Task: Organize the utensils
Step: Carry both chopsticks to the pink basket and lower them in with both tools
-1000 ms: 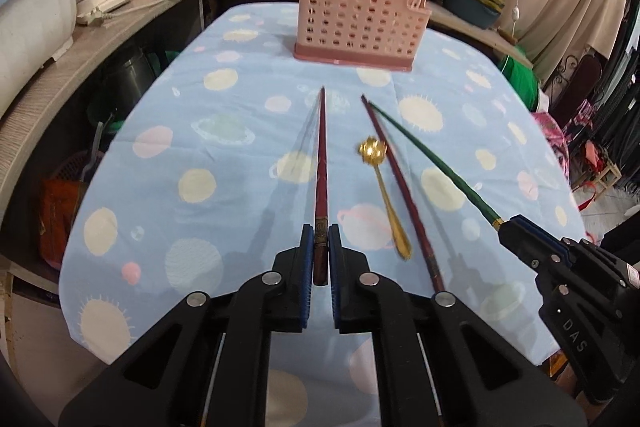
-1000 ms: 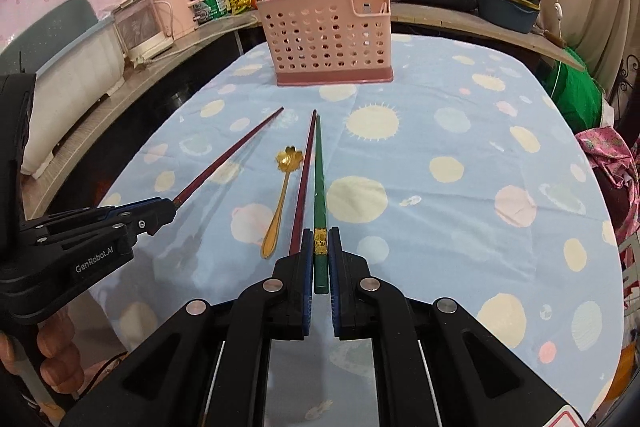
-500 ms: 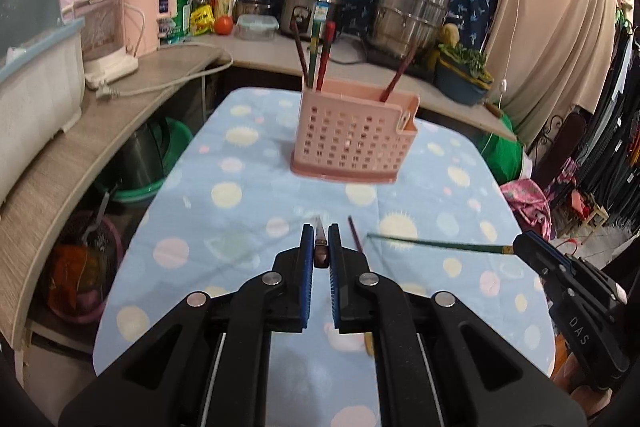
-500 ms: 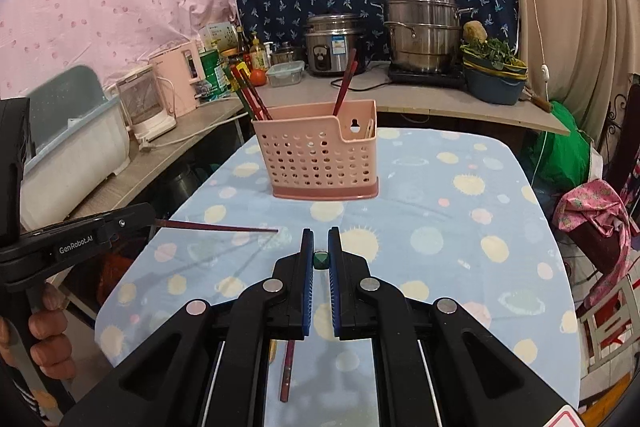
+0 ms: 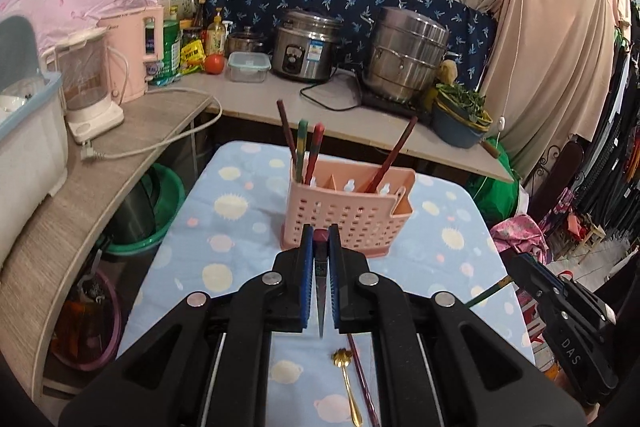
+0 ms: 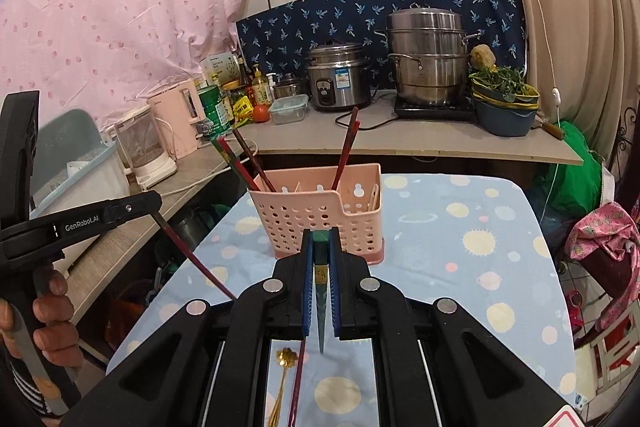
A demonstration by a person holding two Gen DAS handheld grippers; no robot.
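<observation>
While the left gripper [image 5: 320, 247] has its jaws pinched on a dark red chopstick [image 5: 320, 291] hanging tip-down above the planet-patterned blue tablecloth [image 5: 236, 227], the right gripper [image 6: 320, 247] clamps a green chopstick [image 6: 320, 291] the same way. Both hang near a pink perforated plastic utensil basket [image 5: 348, 211] already holding several chopsticks. On the cloth below lie a gold flower-bowled spoon [image 5: 346, 379] and another dark red chopstick [image 5: 366, 387], side by side.

Chopsticks standing in pink caddy [image 5: 347, 211]: 4 | chopsticks held in grippers: 2, one red [image 5: 321, 287], one green [image 6: 320, 291] | chopsticks lying on table: 1, dark red [image 5: 362, 375] | gold spoons [image 5: 347, 383]: 1 | caddies: 1 | grippers: 2
</observation>
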